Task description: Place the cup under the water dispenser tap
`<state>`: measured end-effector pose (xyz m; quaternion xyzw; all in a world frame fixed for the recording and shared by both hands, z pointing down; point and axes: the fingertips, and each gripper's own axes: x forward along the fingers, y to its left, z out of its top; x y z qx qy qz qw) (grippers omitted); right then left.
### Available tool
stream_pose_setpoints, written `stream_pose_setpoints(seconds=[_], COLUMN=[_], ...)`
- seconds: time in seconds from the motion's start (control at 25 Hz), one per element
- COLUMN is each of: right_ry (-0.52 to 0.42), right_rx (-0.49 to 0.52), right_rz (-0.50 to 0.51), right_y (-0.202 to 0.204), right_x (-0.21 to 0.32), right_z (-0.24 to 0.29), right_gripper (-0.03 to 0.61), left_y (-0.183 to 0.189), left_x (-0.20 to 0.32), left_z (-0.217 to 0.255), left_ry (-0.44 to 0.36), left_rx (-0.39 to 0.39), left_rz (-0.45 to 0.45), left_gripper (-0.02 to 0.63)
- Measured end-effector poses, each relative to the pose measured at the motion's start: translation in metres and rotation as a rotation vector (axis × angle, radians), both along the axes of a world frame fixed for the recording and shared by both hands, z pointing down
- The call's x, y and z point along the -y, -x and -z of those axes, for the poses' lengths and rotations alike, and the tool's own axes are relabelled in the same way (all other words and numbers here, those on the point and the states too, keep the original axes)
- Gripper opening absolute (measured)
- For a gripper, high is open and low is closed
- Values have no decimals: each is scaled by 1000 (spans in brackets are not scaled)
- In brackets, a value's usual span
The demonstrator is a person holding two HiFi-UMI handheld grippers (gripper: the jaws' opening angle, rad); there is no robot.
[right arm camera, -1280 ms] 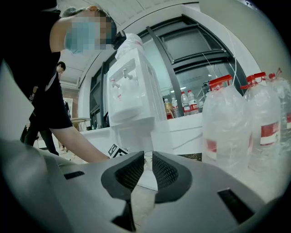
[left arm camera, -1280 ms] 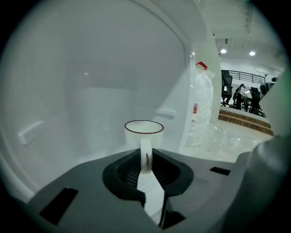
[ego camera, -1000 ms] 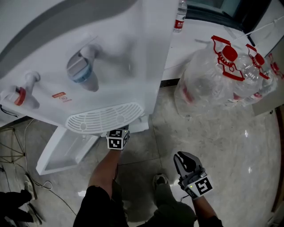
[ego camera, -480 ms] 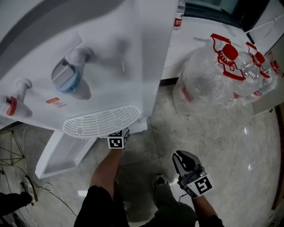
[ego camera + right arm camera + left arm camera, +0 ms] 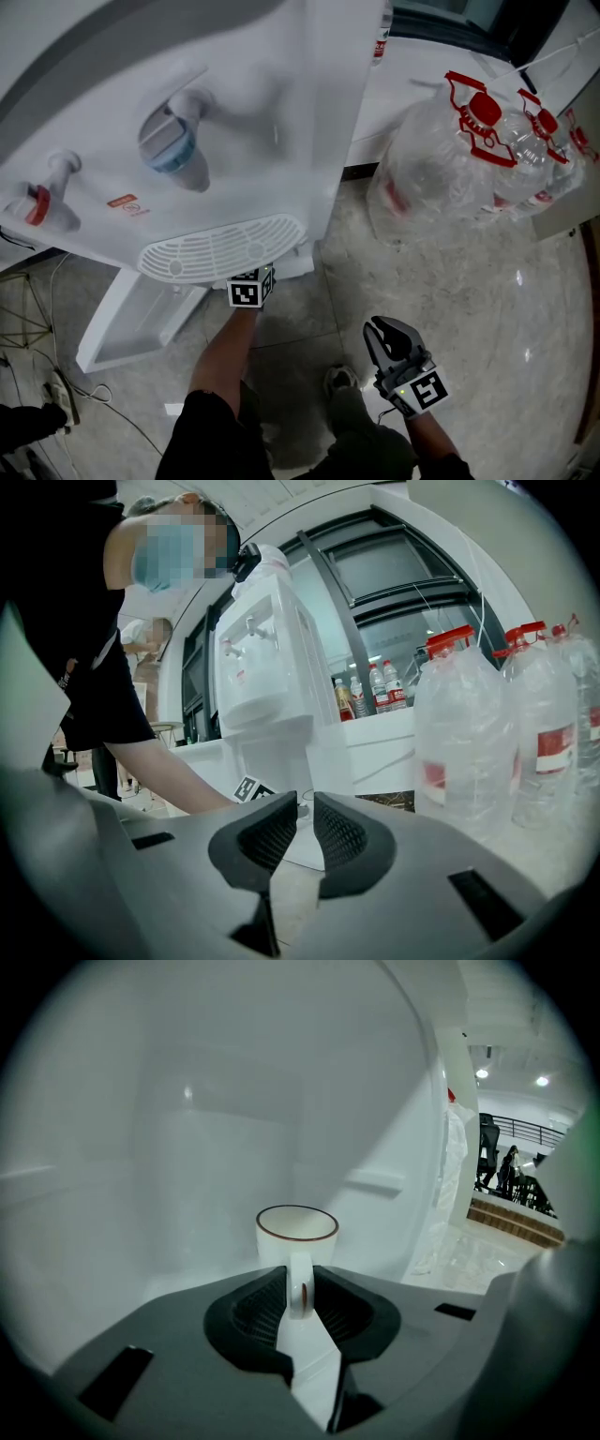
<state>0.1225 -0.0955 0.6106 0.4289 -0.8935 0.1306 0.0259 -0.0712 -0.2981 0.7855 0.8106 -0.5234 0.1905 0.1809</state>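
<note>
A white cup [image 5: 296, 1232] with a brown rim stands upright inside the white alcove of the water dispenser [image 5: 234, 84]. My left gripper [image 5: 300, 1283] is shut on the cup's handle, its pads pressing both sides. In the head view only its marker cube [image 5: 250, 288] shows, just below the slotted drip tray [image 5: 220, 248]; its jaws and the cup are hidden there. The blue tap [image 5: 172, 145] and the red tap [image 5: 37, 202] stick out above the tray. My right gripper [image 5: 386, 339] hangs low over the floor, jaws a narrow gap apart with nothing between them [image 5: 303, 808].
Large clear water bottles [image 5: 450, 159] with red caps stand on the marble floor at the right. The dispenser's lower cabinet door [image 5: 131, 323] hangs open at the left. Cables [image 5: 28, 309] lie on the floor at the far left. The person's shoe [image 5: 339, 380] is between the arms.
The head view swayed a little left and back. Both grippers stay where they were, and the left keeps its hold.
</note>
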Motion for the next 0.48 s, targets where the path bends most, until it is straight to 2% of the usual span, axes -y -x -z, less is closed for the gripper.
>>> stream_pose_setpoints(seconds=[0.08, 0.16, 0.4, 0.48], right_ry=[-5, -9, -29, -40], right_rx=[2, 4, 3, 3], right_rz=[1, 4, 10, 12], right_y=[3, 6, 17, 22], right_x=[0, -1, -2, -3], right_z=[2, 4, 14, 20], right_gripper=[48, 48, 48, 48], left_y=[2, 4, 11, 12], left_x=[0, 0, -14, -24], left_z=[3, 7, 36, 54], left_ry=[-3, -11, -61, -99], left_rx=[-12, -27, -60, -74], left_rz=[-1, 0, -22, -57], left_gripper=[99, 163, 183, 183])
